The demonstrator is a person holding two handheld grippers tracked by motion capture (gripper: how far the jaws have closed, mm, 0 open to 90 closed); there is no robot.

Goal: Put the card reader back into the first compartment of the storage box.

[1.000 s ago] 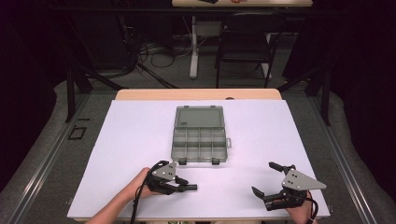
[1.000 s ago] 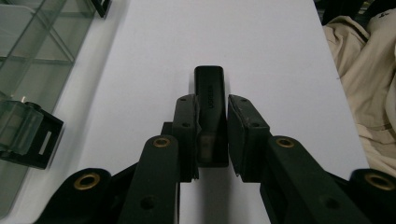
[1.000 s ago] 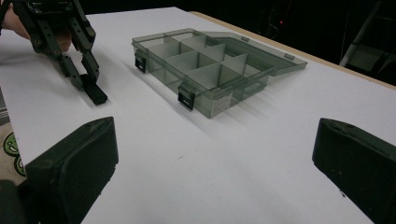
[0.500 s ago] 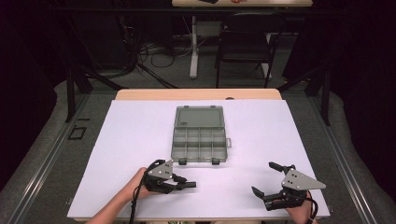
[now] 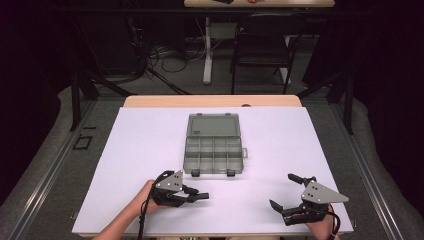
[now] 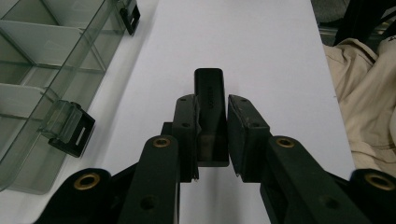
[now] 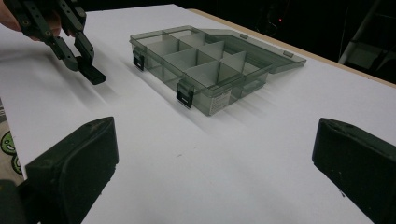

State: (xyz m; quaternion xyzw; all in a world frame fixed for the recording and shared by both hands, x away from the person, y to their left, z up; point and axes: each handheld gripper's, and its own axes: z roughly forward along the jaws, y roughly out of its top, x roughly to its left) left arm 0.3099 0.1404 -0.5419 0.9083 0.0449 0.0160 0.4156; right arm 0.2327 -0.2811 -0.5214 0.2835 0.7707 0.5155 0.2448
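Little has moved since a second ago: left gripper (image 6: 211, 135), clamped on a small black block (image 6: 209, 95), has edged slightly right, near the open organizer box (image 5: 213, 145). Right gripper (image 5: 284, 192) waits wide open. Block not yet placed in a compartment.

No legible text, brand, number or sign is showing anywhere. A pale label is sitting on the front wall of the smoked plastic organizer box (image 7: 215, 103), seen in the right gripper view, but its print is coming out too small and blurred to read. At the left edge of that view, a strip of cloth with green round cartoon motifs (image 7: 6, 148) is peeking in; it is carrying no readable lettering. A faint line of marking is running down the black block (image 6: 209, 109) clamped in the left gripper (image 6: 211, 100), also unreadable.
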